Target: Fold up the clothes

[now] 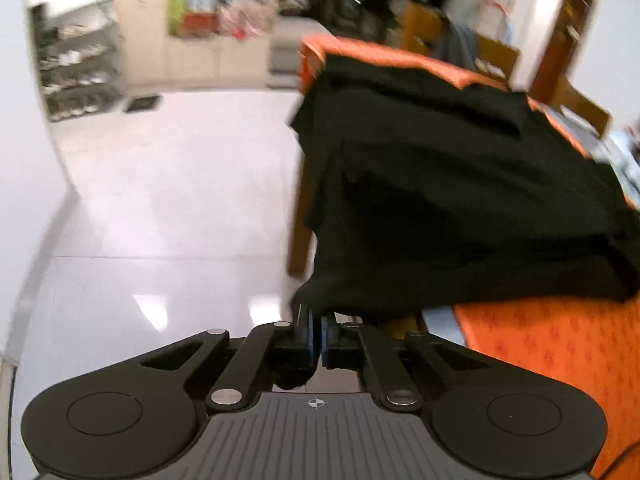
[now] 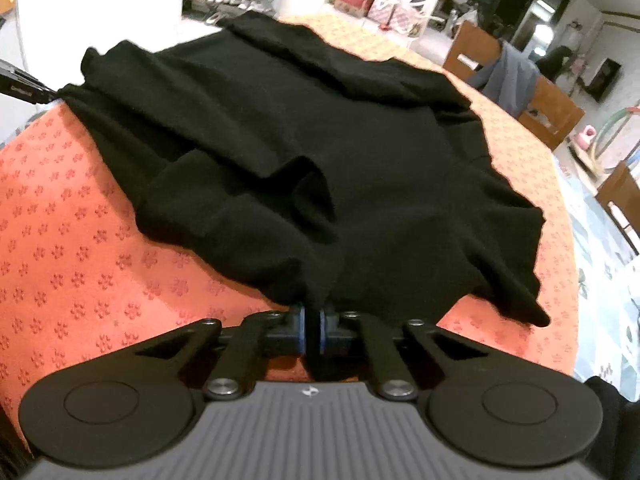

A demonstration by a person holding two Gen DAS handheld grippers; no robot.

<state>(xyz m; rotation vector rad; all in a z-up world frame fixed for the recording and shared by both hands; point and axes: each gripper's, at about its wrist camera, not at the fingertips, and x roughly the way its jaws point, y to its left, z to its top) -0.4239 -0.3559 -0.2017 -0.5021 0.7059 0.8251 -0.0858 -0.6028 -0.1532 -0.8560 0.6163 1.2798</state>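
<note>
Black garment rumpled on orange-covered surface, spilling over its left edge. Left hand-held gripper and right hand-held gripper each pinching near hem. Folding barely begun; every fold left.

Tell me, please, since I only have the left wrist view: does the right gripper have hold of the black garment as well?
Observer: Yes. The right gripper is shut on the near edge of the black garment, with cloth pinched between its pads.
Operator: Thank you. Does that edge hang off the table, as mine does?
Observer: No. On that side the garment lies on the orange tablecloth, with patterned cloth bare beside the grip.
Operator: Is the garment flat there?
Observer: Not quite. A raised fold stands in the cloth just beyond the right gripper.
Operator: And my gripper?
Observer: The left gripper is shut on the garment's hanging corner.
</note>
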